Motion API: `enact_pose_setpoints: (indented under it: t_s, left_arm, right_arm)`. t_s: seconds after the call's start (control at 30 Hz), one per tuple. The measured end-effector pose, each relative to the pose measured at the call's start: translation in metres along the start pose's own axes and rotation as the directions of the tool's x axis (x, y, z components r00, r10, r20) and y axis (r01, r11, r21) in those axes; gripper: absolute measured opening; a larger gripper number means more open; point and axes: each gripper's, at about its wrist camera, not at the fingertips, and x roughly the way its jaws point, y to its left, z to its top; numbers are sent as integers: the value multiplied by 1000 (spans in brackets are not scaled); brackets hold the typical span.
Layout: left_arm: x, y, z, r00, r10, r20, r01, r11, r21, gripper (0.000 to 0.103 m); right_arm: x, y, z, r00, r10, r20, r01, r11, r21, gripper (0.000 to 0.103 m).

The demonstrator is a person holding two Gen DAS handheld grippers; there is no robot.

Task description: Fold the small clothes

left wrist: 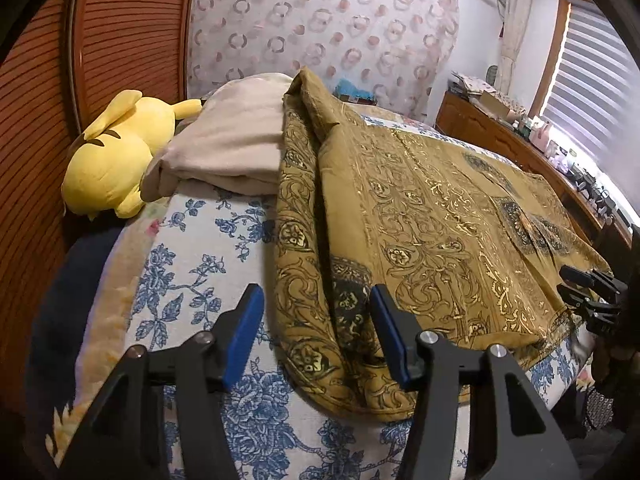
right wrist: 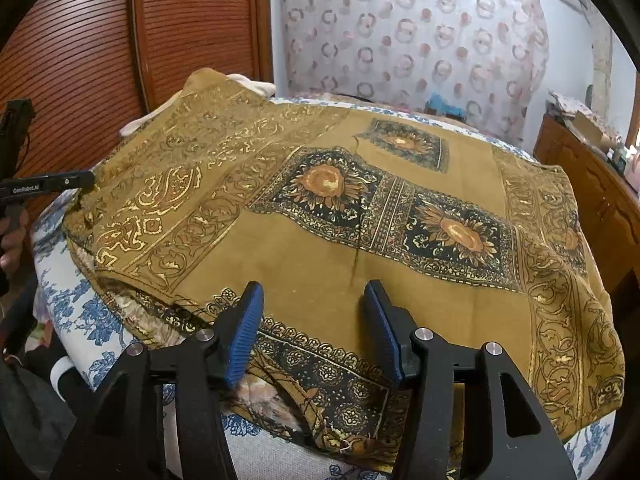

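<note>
1. Left hand-held gripper [left wrist: 316, 334]: its jaws are seen spread, nothing pinched, poised over the near left edge of the mustard printed cloth [left wrist: 440, 216] where it is bunched into a ridge.
2. Beyond it, a beige folded cloth [left wrist: 232, 148] and a yellow plush toy [left wrist: 116, 156] are seen at the far left of the bed [left wrist: 192, 248].
3. Right hand-held gripper [right wrist: 312, 330]: its jaws are likewise spread and empty, over the cloth's near border.
4. The cloth is laid across the floral bed cover, mostly flat.
5. For a clean fold, both near corners should be pinched through all layers and lifted evenly.
</note>
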Motion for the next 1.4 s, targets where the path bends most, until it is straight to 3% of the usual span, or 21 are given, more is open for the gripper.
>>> enact_pose_setpoints:
  t_s: [0.33,0.37,0.4,0.5,0.67,0.8,1.03,1.4]
  left_arm:
    - [11,-6,3,999,-27,-32,26,1000,-11,52]
    - [12,-8,4,998,-47,-35,47,999,-5,50]
    - [14,-11,5,997,-65,-37,66,998,3,29]
    - [16,-23,5,998,-57,-39,59,997,52,7]
    - [6,-47,16,997,-77,-15,78,989,125,5]
    - [-8,-69,34,990,-141,12,137,978,156,5]
    - [-13,-139,68,960,-279,20,265,930,255,5]
    - [0,-277,101,901,-430,-58,411,803,432,5]
  right_arm:
    - [-1,-1,-3,1000,2,9,-2,1000,-4,53]
    - [-1,0,-3,1000,2,9,-2,1000,-4,53]
    - [-1,-1,-3,1000,2,9,-2,1000,-5,53]
    - [-2,0,-3,1000,2,11,-2,1000,-5,53]
    - [-3,-1,-2,1000,13,8,-13,1000,-3,53]
    - [-13,-6,-1,1000,25,4,-25,1000,-2,54]
    - [-46,-47,-7,998,-47,31,44,996,71,54]
    - [-92,-118,-40,990,-125,62,108,969,222,54]
